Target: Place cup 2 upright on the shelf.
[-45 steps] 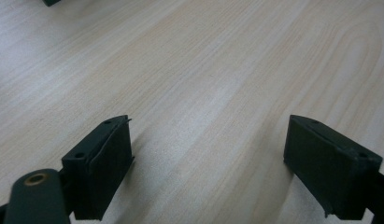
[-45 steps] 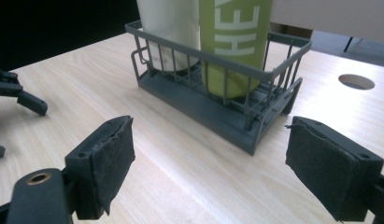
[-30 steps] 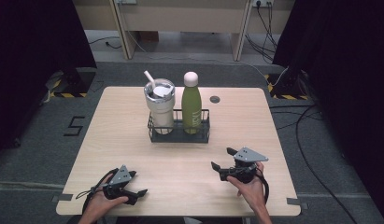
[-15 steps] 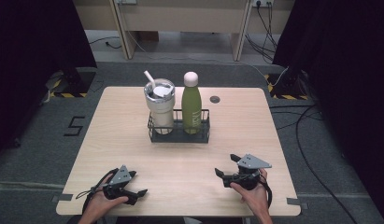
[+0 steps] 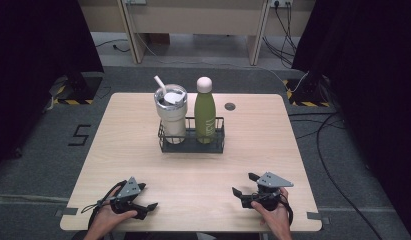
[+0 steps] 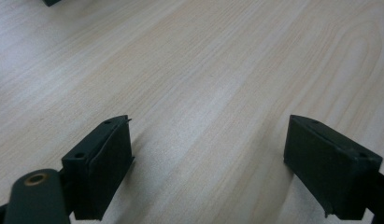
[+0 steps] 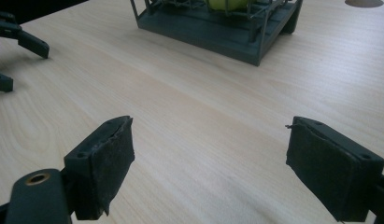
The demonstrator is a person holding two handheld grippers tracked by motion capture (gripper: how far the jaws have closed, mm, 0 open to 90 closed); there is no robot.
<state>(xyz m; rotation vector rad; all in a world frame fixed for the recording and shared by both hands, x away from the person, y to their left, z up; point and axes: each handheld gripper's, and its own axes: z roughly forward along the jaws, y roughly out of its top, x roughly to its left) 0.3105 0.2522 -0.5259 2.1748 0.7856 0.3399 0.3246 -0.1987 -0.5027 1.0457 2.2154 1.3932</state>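
We have both tools low at the near edge of the desk (image 5: 143, 115), the left tool (image 5: 145, 209) and the right tool (image 5: 244, 186) each with jaws spread wide and nothing between them. In the right gripper view the right tool's jaws frame bare wood, with the rack (image 7: 227, 32) ahead of them.

The rack (image 5: 192, 142) stands mid-desk, well apart from both tools. In it stand a tumbler (image 5: 171, 112) with a lid and straw on the left and a green bottle (image 5: 205, 112) with a pale cap on the right, both upright and close side by side.

We judge the bottle to be stiff metal with a smooth, slippery coat, and possibly heavy if full. Its straight body above the rack rail looks like the best place to grip, square across the middle, since the rounded cap would likely slide out. The tumbler looks wider, perhaps near the limit of our jaws, and its straw and lid seem too weak to lift by. The wire rack looks rigid and light; its top rail would take a pinch.
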